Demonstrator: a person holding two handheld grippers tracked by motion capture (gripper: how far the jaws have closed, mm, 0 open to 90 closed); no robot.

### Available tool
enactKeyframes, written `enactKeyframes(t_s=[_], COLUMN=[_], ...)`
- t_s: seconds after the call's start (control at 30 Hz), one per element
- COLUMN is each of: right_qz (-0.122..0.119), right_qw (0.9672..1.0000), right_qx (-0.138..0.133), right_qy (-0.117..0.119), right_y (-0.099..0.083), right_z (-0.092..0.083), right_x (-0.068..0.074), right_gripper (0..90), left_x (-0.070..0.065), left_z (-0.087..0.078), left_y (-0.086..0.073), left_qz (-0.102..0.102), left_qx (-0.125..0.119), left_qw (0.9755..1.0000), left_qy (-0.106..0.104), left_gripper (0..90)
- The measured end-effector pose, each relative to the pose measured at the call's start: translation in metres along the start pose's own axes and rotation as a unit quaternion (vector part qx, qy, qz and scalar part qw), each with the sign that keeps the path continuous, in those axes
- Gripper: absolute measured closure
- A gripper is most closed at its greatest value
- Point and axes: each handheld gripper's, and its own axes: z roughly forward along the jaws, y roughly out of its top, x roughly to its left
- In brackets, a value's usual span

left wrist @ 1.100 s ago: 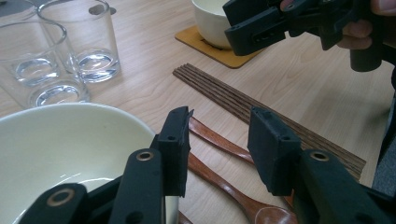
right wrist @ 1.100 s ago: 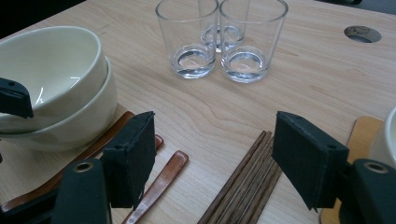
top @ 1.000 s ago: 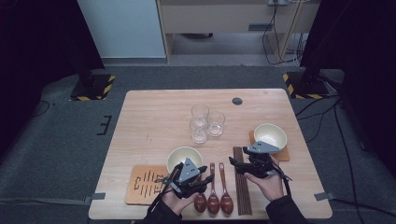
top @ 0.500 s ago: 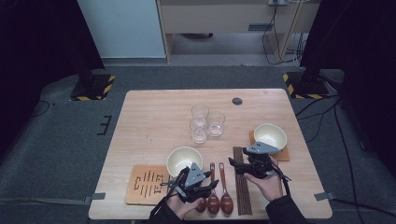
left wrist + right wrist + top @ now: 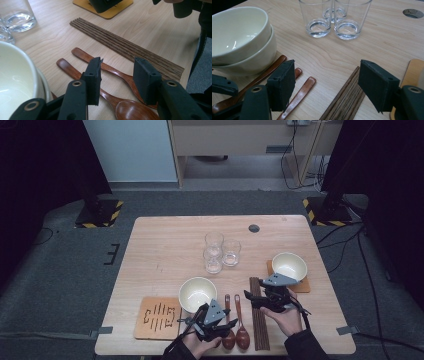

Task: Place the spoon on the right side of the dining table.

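Left gripper (image 5: 117, 81) jaws released astride glossy brown wooden spoons (image 5: 110, 71) near table's front edge; right gripper (image 5: 325, 83) released. Lower squarely, clench one handle only.

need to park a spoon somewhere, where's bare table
Free: the far left of the table, left of the glasses and beyond the near bowl; also the far right corner past the hole. Crowded: the near edge, where mat, spoons, chopsticks and both tongs sit close together.
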Motion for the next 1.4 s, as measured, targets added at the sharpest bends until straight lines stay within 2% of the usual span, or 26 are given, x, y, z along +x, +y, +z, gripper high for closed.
enactKeyframes(t_s=[0.53,0.77,1.4], right_qz=[-0.004,0.006,0.009], right_qw=[0.9999,0.9998,0.9995], right_qx=[0.01,0.016,0.028], right_qy=[0.007,0.01,0.014], right_y=[-0.011,-0.013,-0.018], right_z=[0.003,0.006,0.014], right_x=[0.005,0.004,0.004], right_gripper=[29.4,29.0,28.3], left_x=[-0.006,-0.009,-0.015], left_z=[0.01,0.017,0.028], left_y=[-0.007,-0.012,-0.018], left_qz=[0.001,0.0,0.001], left_qx=[0.018,0.029,0.048], left_qw=[0.9998,0.9994,0.9976], left_qy=[-0.012,-0.021,-0.05], left_gripper=[55.1,53.4,47.5])
